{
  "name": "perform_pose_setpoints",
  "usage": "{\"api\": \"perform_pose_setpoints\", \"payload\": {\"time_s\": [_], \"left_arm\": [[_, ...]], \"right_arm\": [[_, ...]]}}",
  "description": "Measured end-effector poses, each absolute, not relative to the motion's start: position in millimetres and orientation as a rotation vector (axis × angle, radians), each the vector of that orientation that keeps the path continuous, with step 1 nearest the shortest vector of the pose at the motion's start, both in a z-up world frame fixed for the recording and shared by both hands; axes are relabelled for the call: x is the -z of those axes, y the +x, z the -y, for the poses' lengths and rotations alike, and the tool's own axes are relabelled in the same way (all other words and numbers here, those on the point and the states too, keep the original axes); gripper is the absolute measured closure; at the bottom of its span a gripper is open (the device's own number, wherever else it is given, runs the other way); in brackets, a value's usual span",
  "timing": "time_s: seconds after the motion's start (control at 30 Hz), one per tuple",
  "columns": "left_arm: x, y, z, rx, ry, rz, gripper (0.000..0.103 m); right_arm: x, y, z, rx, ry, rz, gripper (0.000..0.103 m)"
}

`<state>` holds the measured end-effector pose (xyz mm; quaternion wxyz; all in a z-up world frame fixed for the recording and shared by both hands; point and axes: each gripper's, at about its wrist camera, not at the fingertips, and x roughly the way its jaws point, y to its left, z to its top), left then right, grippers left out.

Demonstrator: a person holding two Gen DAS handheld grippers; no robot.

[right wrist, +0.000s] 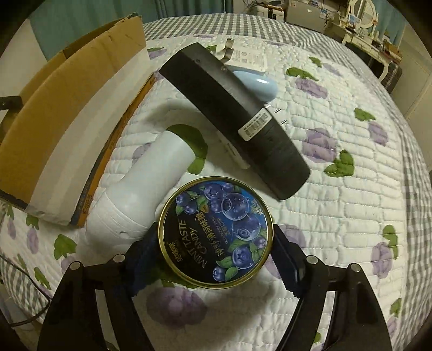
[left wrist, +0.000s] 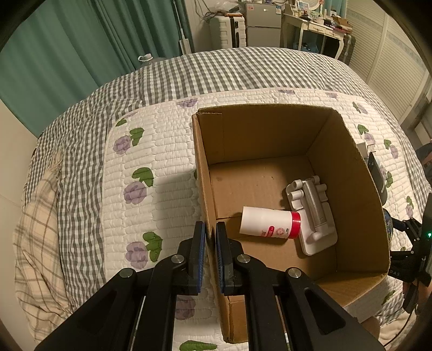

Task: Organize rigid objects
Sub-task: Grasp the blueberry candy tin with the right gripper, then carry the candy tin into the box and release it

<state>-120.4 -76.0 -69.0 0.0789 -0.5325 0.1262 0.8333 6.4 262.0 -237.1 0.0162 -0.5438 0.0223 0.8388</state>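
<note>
L gripper (left wrist: 210, 237) is clamped on the near-left wall of the cardboard box (left wrist: 348, 172), pads either side. Inside, on the floor: white/red bottle (left wrist: 270, 222) lying against a white stand (left wrist: 314, 216). R gripper (right wrist: 216, 243) is closed on a round blueberry candy tin (right wrist: 216, 232), above the quilt (right wrist: 351, 216); white bottle (right wrist: 140, 194) and black box (right wrist: 237, 113) are noted nearby.

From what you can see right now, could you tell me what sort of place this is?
Most likely a bedroom: the work surface is a bed with a floral quilt, green curtains hang behind, and a dressing table stands beyond.

Left claw (left wrist: 210, 240) clamps cardboard box (left wrist: 348, 172) wall; white bottle (left wrist: 266, 222), phone stand (left wrist: 313, 213) inside.
</note>
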Motion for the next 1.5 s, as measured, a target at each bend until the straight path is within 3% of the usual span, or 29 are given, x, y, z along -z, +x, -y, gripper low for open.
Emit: {"api": "perform_pose_setpoints", "payload": {"time_s": [0.37, 0.9, 1.5], "left_arm": [[68, -119, 76, -2.495, -1.582, -0.355, 0.096], [68, -122, 81, -2.492, -1.582, -0.327, 0.096], [69, -122, 83, -2.482, -1.563, -0.313, 0.096]], "right_arm": [[208, 19, -266, -2.602, -1.600, -0.020, 0.026], [65, -51, -188, -2.991, -1.251, 0.119, 0.026], [131, -120, -99, -2.996, -1.449, 0.154, 0.026]]}}
